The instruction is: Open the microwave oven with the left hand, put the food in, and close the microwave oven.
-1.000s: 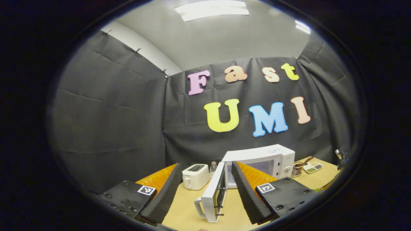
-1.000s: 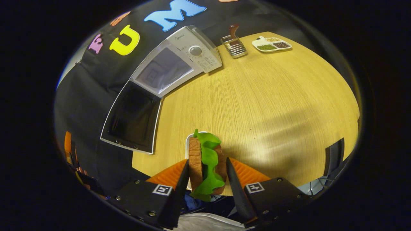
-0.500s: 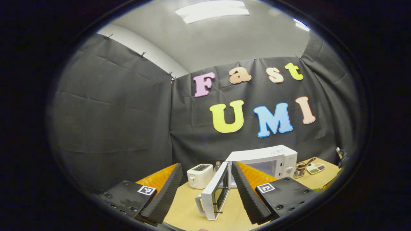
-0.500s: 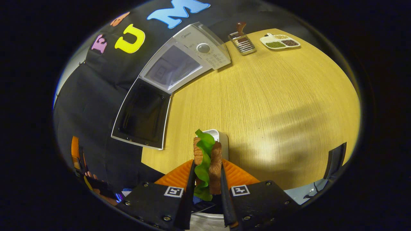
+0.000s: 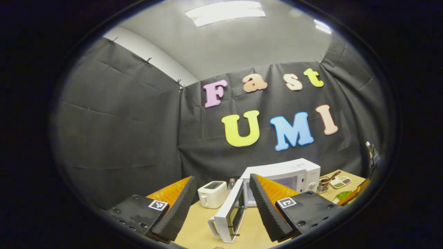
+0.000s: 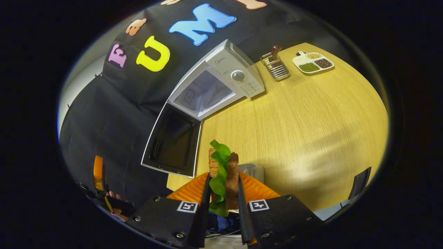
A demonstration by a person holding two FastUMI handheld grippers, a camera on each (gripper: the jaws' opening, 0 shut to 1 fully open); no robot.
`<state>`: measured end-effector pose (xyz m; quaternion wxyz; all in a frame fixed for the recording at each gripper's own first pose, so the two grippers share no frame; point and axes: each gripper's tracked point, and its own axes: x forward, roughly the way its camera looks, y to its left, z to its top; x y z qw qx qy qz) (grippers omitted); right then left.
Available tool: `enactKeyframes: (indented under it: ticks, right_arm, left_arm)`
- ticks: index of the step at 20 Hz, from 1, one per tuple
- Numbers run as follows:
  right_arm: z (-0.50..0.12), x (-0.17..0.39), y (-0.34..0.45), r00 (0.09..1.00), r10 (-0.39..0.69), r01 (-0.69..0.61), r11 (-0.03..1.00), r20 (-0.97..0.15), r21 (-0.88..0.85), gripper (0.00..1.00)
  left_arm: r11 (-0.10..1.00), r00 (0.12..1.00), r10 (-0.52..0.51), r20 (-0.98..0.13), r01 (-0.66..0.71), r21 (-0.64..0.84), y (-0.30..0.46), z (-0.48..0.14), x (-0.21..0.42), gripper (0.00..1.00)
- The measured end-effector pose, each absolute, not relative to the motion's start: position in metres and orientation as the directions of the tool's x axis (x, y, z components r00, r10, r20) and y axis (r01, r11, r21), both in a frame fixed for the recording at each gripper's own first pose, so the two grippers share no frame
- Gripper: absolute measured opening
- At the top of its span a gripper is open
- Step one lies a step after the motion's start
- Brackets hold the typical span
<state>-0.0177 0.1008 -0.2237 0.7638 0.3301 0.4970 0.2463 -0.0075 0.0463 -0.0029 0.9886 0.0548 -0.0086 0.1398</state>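
- Our right gripper (image 6: 221, 204) clamps the sandwich (image 6: 223, 174) between both fingers, above the table (image 6: 311, 114).
- Our left gripper (image 5: 221, 207) is spread apart, empty, facing the microwave oven (image 5: 280, 176), whose door (image 5: 226, 214) is open.

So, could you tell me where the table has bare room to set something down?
The widest bare patch of table lies in front of the microwave, short of the wire rack and sectioned dish. It is crowded by the open door and white plate.
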Motion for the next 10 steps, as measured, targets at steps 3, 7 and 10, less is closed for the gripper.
enactKeyframes:
  ticks: [3, 7, 10]
  right_arm:
    - [-0.216, 0.003, 0.117, 0.421, 0.692, -0.046, 0.662, -0.586, 0.748, 0.39]
    - [-0.209, 0.027, 0.146, 0.449, 0.687, -0.033, 0.652, -0.572, 0.757, 0.39]
    - [-0.204, 0.046, 0.167, 0.483, 0.679, -0.039, 0.647, -0.552, 0.761, 0.39]
  left_arm:
    - [0.964, 0.968, 0.250, 0.028, -0.251, 0.087, 0.059, -0.006, 0.015, 0.97]
    - [0.969, 0.972, 0.231, 0.036, -0.234, 0.079, 0.086, -0.007, 0.042, 0.98]
    - [0.970, 0.972, 0.231, 0.041, -0.233, 0.069, 0.109, -0.007, 0.060, 0.99]
